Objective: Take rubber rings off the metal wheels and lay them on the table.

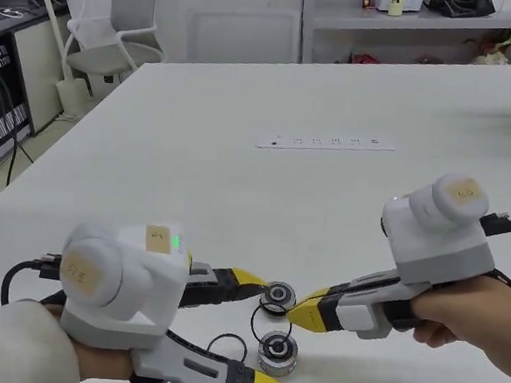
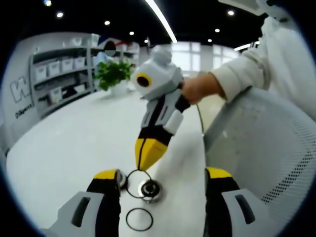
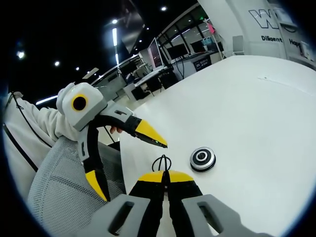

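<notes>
White table [image 1: 240, 155] carries one thin black rubber ring [image 1: 225, 345] beside the nearer round metal wheel [image 1: 278, 351]. The right tool [image 1: 304, 313] is clenched on a second ring [image 1: 262, 323], not yet laid down, and the left tool [image 1: 272, 335] is released.

White table [image 1: 239, 182]: wheels [image 1: 277, 352], ring [image 1: 225, 344], power strip [image 1: 325, 143]

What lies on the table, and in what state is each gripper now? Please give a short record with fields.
left gripper: open wide, holds nothing
right gripper: shut on held ring
far wheel: on table, by the right gripper's tip
near wheel: on table, closer to the person
loose ring: flat on table, beside near wheel
power strip: farther back on table
</notes>
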